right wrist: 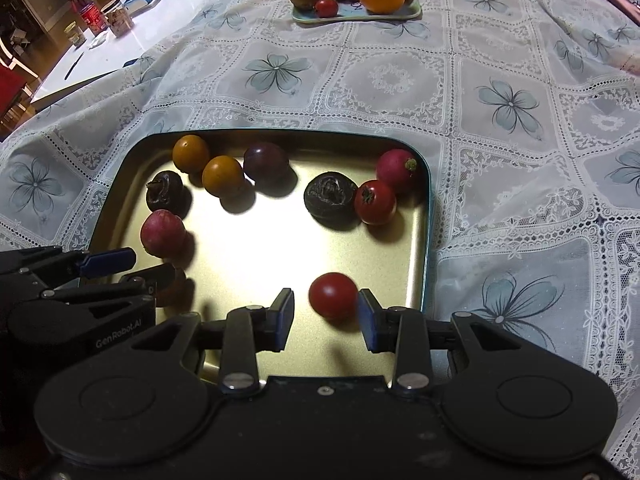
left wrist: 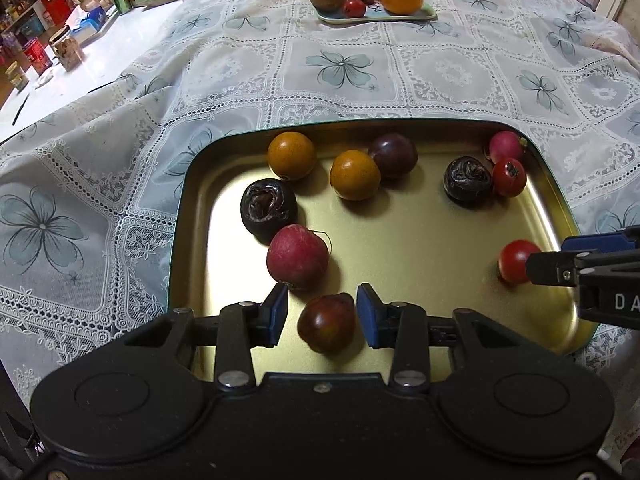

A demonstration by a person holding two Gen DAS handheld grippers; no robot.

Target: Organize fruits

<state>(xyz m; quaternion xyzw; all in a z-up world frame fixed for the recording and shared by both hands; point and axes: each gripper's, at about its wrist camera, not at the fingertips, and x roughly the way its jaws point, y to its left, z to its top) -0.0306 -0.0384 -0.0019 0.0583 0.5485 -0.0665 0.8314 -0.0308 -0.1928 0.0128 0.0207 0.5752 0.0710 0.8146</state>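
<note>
A gold metal tray (left wrist: 400, 240) holds several small fruits: orange ones, dark plums, red radish-like ones and red cherry tomatoes. My left gripper (left wrist: 322, 316) is open, its blue pads on either side of a dark red plum (left wrist: 327, 322) without clearly pressing it. My right gripper (right wrist: 326, 314) is open around a red cherry tomato (right wrist: 333, 295), which touches the right pad; it shows in the left wrist view (left wrist: 516, 261) at the tray's right edge. A small green plate (left wrist: 424, 14) at the far end holds a kiwi, an orange, an apple and small fruits.
The table wears a white lace cloth with blue flowers (left wrist: 340, 68). At the far left, on bare white table, stand cans, jars and boxes (left wrist: 68, 48). The tray (right wrist: 256, 248) has a raised rim. The left gripper's body (right wrist: 80, 280) sits at the tray's left side.
</note>
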